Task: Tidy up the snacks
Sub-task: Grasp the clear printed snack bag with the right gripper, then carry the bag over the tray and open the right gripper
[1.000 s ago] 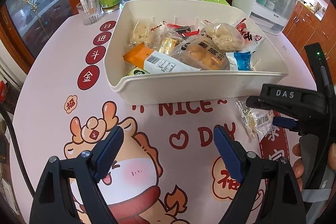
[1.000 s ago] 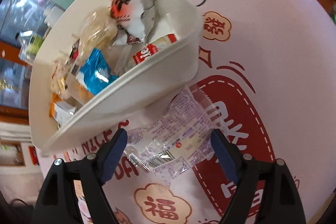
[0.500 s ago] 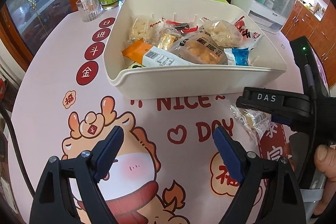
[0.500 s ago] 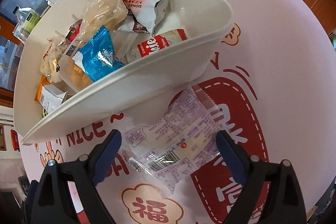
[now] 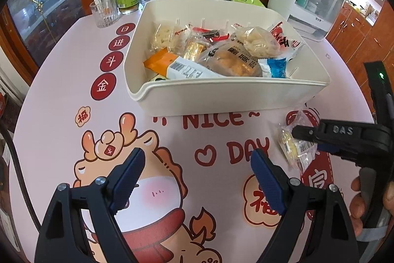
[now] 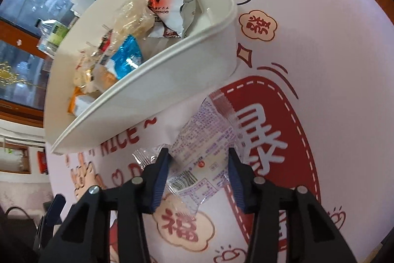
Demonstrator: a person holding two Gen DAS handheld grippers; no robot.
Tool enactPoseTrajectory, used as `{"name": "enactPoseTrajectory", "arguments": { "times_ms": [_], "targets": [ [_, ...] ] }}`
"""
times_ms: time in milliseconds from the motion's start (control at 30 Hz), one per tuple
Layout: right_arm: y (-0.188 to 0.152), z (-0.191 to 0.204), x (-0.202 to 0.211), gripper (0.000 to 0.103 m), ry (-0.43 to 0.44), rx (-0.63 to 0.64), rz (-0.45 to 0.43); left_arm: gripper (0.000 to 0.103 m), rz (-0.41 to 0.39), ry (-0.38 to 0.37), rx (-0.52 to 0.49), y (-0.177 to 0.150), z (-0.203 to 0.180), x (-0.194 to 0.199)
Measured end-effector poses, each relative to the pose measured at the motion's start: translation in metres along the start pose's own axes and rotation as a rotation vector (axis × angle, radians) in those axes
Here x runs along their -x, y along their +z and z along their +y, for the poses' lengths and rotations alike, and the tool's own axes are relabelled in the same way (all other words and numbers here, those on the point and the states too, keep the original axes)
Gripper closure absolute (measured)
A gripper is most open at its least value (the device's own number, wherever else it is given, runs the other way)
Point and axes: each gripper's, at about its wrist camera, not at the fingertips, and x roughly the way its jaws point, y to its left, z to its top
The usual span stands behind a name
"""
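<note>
One clear snack packet [image 6: 202, 159] on counter [image 6: 332, 46], lower end hidden between right tongs [image 6: 199, 164], just closing onto it; pad contact unclear. Left tongs [image 5: 197, 171] wide, empty.
</note>
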Motion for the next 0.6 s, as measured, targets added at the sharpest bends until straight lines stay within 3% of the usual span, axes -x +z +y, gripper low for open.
{"name": "enactPoseTrajectory", "arguments": {
  "times_ms": [333,600],
  "targets": [
    [0.004,0.016,0.087,0.057,0.097,0.112,-0.143,0.016,-0.077,0.001,-0.038,0.036,0.005,0.038],
    [0.029,0.062,0.156,0.056,0.115,0.25,-0.316,0.014,-0.211,0.042,-0.082,0.102,0.006,0.078]
  ]
}}
